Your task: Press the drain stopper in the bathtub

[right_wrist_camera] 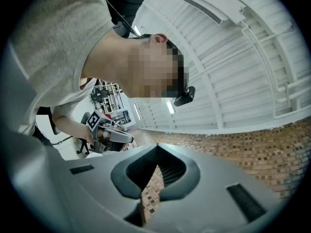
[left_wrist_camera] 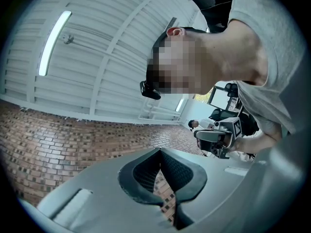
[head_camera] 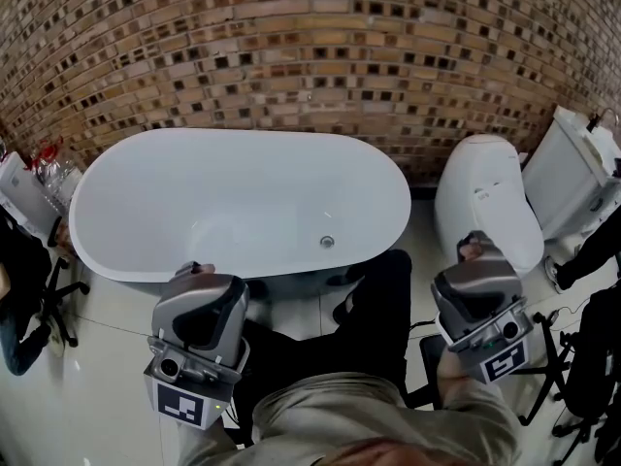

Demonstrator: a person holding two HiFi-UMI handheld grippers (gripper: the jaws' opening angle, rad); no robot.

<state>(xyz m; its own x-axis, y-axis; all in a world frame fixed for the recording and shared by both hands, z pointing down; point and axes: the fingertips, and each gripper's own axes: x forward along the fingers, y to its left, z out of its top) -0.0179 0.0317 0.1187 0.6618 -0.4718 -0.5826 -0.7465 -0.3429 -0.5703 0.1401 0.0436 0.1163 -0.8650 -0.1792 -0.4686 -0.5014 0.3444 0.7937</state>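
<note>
The white oval bathtub [head_camera: 146,187] stands against the brick wall, and its small round metal drain stopper [head_camera: 327,242] sits on the tub floor near the right end. Both grippers are held low at the person's body, outside the tub's near rim and apart from the stopper. My left gripper [head_camera: 200,320] [left_wrist_camera: 159,152] points up toward the ceiling, its jaws closed tip to tip with nothing between them. My right gripper [head_camera: 479,297] [right_wrist_camera: 157,149] is tilted up the same way, also shut and empty. Each gripper view shows the other gripper: the right one [left_wrist_camera: 218,137] and the left one [right_wrist_camera: 107,132].
A white toilet [head_camera: 488,202] stands right of the tub, with a white unit [head_camera: 574,173] beyond it. The brick wall [head_camera: 310,56] runs behind. The person's dark trouser legs [head_camera: 374,309] reach to the tub. Black stands [head_camera: 58,304] and a bag [head_camera: 24,197] are at the left.
</note>
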